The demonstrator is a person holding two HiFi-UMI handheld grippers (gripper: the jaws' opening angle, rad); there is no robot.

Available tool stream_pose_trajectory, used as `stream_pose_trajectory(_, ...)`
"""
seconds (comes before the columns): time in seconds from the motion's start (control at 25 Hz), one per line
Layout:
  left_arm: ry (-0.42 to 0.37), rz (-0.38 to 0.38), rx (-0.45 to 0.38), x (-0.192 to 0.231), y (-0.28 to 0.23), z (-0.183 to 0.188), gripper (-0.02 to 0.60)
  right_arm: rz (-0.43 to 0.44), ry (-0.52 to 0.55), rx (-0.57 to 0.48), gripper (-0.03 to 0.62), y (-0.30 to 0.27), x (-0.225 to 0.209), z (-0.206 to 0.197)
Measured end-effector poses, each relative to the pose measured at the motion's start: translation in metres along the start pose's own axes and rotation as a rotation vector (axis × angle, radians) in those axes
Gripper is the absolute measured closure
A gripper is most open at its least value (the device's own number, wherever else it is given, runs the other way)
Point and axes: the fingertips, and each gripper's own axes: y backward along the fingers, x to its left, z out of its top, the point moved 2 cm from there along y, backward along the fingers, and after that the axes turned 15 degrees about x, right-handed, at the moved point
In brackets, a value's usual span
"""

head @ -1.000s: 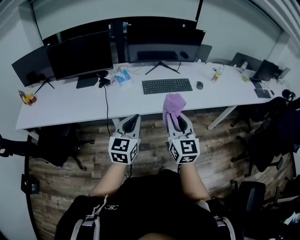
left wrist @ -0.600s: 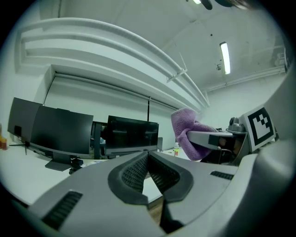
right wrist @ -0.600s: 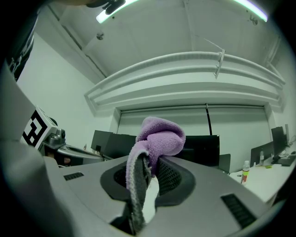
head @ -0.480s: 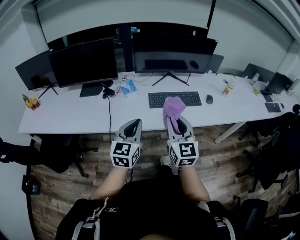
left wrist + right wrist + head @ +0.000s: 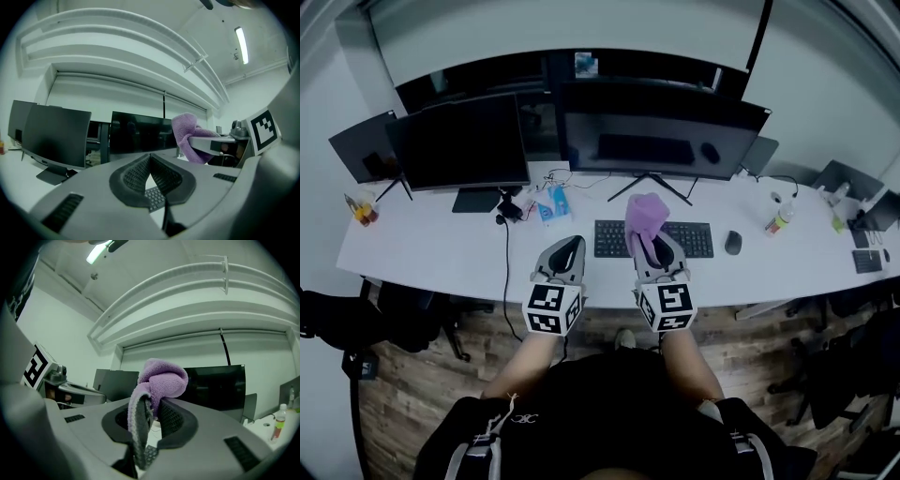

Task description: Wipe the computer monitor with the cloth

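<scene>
Desk (image 5: 441, 246) first: a long white top running left to right, its near edge just under both grippers. On its far side stands the wide central monitor (image 5: 666, 141), dark, with a second monitor (image 5: 461, 141) to its left and a keyboard (image 5: 698, 240) in front of it. The right gripper (image 5: 649, 236) has its jaws clamped on the purple cloth (image 5: 645, 212), which bunches up past the tips and hangs over the keyboard, well short of the screen. The left gripper (image 5: 566, 247) has its jaws pressed together with nothing between them.

The step in hand looks like the reach to the screen. It would go best with the cloth's bunched end meeting the glass lightly (so no jaw tip touches the panel) and strokes running side to side. Room above the keyboard is open. The edges to mind are the monitor's stand (image 5: 649, 183), the mouse (image 5: 732, 243) on the right and the small items (image 5: 546, 202) near the left monitor's foot.
</scene>
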Motion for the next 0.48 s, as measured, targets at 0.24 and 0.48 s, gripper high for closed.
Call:
stream_pose_trajectory(0.24,0.010,0.033,-0.027,0.004,-0.085,0.058,0.568,0.041,0.018,-0.010,0.500,-0.058,-0.075,0.028)
stream_pose_trajectory(0.48,-0.030,0.075,0.008,0.011,-0.120,0.074,0.568,0.078,0.015,0.002,0.500,-0.097,-0.102,0.037)
